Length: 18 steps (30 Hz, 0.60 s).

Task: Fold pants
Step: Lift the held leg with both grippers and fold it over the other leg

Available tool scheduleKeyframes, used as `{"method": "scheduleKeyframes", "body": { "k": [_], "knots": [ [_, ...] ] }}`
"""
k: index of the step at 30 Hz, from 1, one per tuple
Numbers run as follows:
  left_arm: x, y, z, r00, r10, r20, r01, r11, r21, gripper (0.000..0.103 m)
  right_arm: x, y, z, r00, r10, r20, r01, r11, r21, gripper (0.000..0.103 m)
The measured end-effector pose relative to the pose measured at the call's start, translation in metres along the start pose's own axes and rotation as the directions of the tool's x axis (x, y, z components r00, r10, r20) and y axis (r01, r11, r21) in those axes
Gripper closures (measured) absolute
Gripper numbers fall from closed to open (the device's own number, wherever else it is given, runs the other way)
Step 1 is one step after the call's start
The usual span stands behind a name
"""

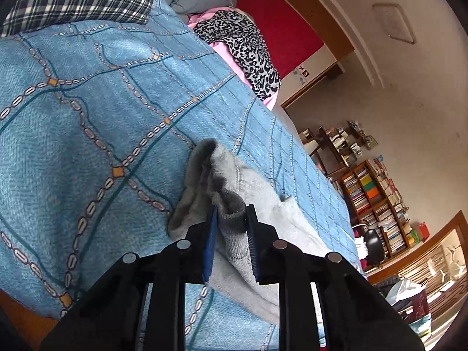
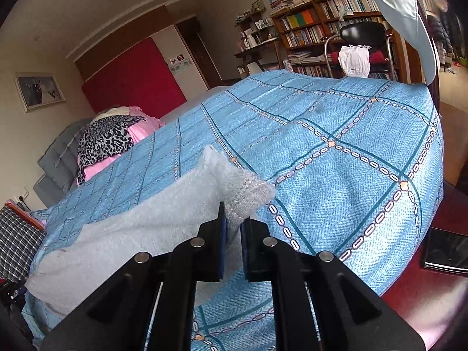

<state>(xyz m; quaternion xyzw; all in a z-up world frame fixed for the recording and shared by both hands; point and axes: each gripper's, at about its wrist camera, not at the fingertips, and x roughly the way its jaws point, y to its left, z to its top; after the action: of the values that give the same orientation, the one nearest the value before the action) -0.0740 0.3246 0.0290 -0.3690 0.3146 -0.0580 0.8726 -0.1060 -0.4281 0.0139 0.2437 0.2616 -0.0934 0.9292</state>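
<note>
The pants (image 1: 248, 181) are soft grey knit cloth, fleecy and matt, with a coarser ribbed band at the waist (image 1: 231, 207) and at the leg cuff (image 2: 251, 196). Under them the bedspread (image 1: 87, 117) is a woven blue cotton-like cloth with a fine herringbone texture, dull rather than shiny. Both the left gripper (image 1: 231, 225) and the right gripper (image 2: 233, 225) are matt black plastic, with small bright metal discs (image 1: 183, 244) set in the arms and blue ridged pads (image 1: 211, 242) on the fingers. The bookcase (image 2: 321, 14) is brown wood, and the chair back (image 2: 362, 30) looks glossy black.
</note>
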Motion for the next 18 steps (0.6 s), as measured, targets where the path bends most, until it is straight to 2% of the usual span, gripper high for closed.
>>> {"method": "scheduleKeyframes", "body": {
  "k": [2,5,6,7,9,11,18],
  "knots": [
    [0.003,0.012,-0.007,1.000,0.006,-0.026,-0.006,1.000,-0.030,0.084,0.007,-0.010,-0.008,0.999,-0.007,-0.035,0.009,0.999,0.040,0.095],
    [0.009,0.024,-0.012,0.998,-0.030,-0.057,0.025,0.996,-0.082,0.082,0.017,-0.024,-0.016,0.997,0.006,-0.078,0.002,0.994,0.111,0.095],
    [0.011,0.026,-0.012,0.997,-0.055,-0.061,0.048,0.993,-0.104,0.074,0.018,-0.026,-0.017,0.997,0.003,-0.080,0.006,0.994,0.113,0.095],
    [0.012,0.027,-0.012,0.994,-0.087,-0.065,0.078,0.990,-0.121,0.057,0.018,-0.024,-0.018,0.997,-0.004,-0.078,0.012,0.994,0.105,0.095],
    [0.013,0.024,-0.014,0.989,-0.133,-0.062,0.125,0.984,-0.127,0.045,0.016,-0.019,-0.019,0.998,-0.021,-0.065,0.026,0.997,0.076,0.095],
    [0.014,0.020,-0.016,0.987,-0.145,-0.065,0.138,0.985,-0.107,0.040,0.016,-0.016,-0.019,0.998,-0.035,-0.057,0.038,0.998,0.049,0.095],
    [0.036,0.009,-0.022,0.980,-0.158,-0.116,0.143,0.981,-0.134,0.039,0.018,-0.017,-0.024,0.998,-0.031,-0.058,0.033,0.998,0.046,0.093]
  ]
}}
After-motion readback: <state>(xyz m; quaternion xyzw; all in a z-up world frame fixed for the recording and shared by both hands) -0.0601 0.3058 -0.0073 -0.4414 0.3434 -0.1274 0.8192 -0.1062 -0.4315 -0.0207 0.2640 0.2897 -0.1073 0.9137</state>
